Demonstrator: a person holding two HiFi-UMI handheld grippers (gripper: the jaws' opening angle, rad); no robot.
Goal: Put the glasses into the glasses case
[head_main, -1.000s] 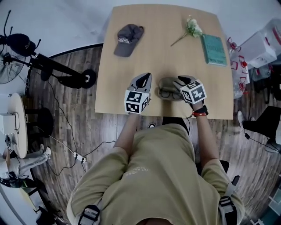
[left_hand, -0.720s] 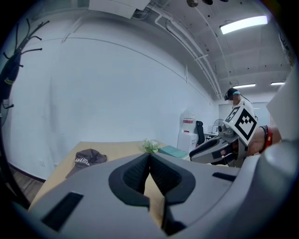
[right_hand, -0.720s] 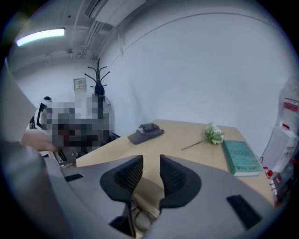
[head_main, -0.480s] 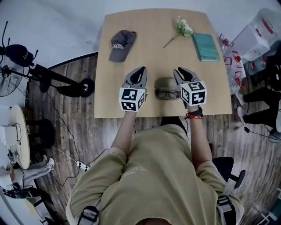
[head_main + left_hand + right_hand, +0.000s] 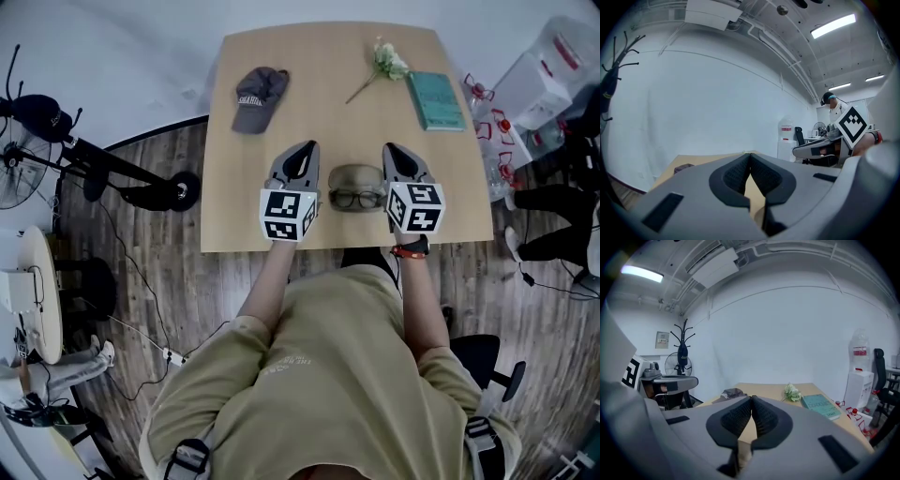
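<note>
I read left gripper (image 5: 304, 152) and right gripper (image 5: 393, 153) both clenched, empty; black-framed glasses (image 5: 357, 198) lie crosswise on olive oval case (image 5: 356, 176) between them, right marginally nearer

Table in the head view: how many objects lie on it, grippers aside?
5: cap far left; flower and book far right; glasses case near the front edge, glasses at its near side. The left gripper and right gripper could hide something small.

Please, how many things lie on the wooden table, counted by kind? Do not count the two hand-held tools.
Cap: 1
Flower: 1
Book: 1
Glasses case: 1
Glasses: 1
Total: 5
</note>
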